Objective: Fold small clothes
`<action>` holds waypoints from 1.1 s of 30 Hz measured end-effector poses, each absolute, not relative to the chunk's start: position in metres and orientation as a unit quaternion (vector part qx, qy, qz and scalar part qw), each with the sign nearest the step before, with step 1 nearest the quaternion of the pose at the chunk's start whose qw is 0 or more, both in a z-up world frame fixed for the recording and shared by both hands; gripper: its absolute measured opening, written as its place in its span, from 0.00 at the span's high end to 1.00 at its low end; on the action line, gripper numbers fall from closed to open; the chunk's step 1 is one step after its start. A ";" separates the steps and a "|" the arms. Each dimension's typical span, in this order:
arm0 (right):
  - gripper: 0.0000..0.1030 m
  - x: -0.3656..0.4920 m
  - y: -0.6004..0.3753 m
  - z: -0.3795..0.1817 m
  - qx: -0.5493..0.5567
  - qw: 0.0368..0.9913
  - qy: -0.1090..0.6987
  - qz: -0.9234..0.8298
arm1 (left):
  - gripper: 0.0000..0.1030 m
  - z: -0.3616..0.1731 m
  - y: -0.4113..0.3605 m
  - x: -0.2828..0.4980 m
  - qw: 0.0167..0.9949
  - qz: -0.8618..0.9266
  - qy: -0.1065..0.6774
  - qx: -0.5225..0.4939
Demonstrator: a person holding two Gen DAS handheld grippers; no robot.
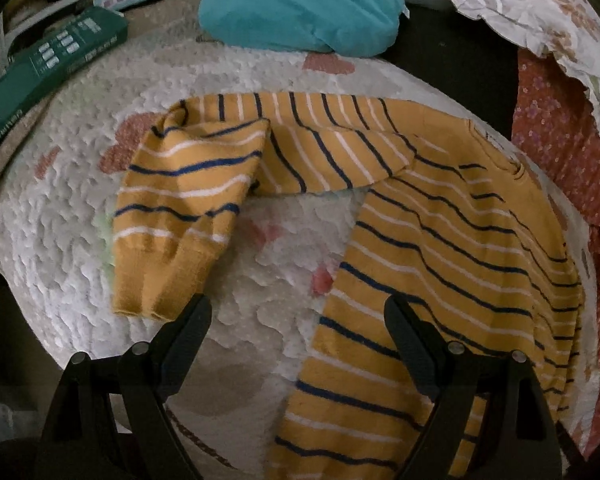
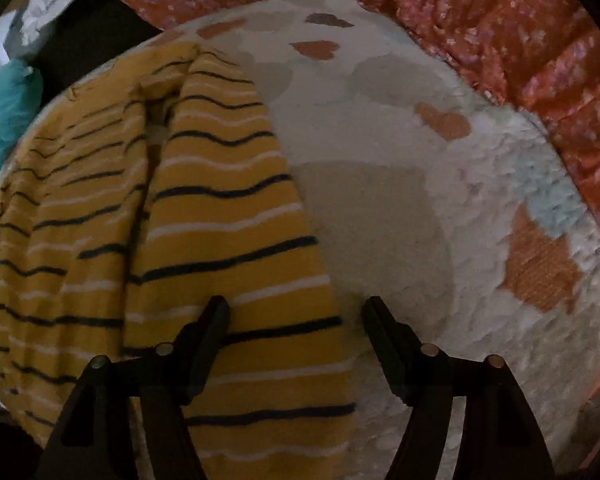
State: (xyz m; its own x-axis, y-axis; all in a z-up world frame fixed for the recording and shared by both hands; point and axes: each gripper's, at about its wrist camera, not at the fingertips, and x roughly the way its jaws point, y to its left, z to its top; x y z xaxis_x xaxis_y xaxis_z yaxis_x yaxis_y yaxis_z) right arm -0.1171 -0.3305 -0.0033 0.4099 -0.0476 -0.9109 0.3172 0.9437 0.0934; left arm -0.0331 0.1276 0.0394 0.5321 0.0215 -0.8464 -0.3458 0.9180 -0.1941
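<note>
A small yellow sweater with navy and white stripes lies on a white textured mat. One sleeve is bent back toward me, its cuff near my left fingertip. My left gripper is open and empty just above the mat, between the sleeve cuff and the sweater body. In the right wrist view the sweater lies at left with a sleeve folded over the body. My right gripper is open and empty over the sweater's right edge and the mat.
A teal cloth bundle lies at the far edge of the mat. A green box sits at far left. Orange floral fabric and a white floral cloth lie at right; the orange fabric rims the mat.
</note>
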 end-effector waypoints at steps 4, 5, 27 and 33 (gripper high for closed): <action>0.94 -0.113 -0.341 0.013 0.139 0.823 0.545 -0.081 | 0.15 0.039 0.125 -0.031 0.857 0.100 0.474 -0.176; 0.94 -0.109 -0.349 0.016 0.118 0.826 0.542 -0.101 | 0.15 0.040 0.125 -0.030 0.858 0.100 0.473 -0.175; 0.47 -0.144 -0.286 0.020 0.237 0.808 0.539 0.019 | 0.15 0.006 0.130 -0.049 0.806 0.007 0.552 -0.214; 0.47 -0.160 -0.235 0.004 0.221 0.802 0.552 0.050 | 0.15 -0.001 0.093 -0.065 0.811 -0.006 0.569 -0.137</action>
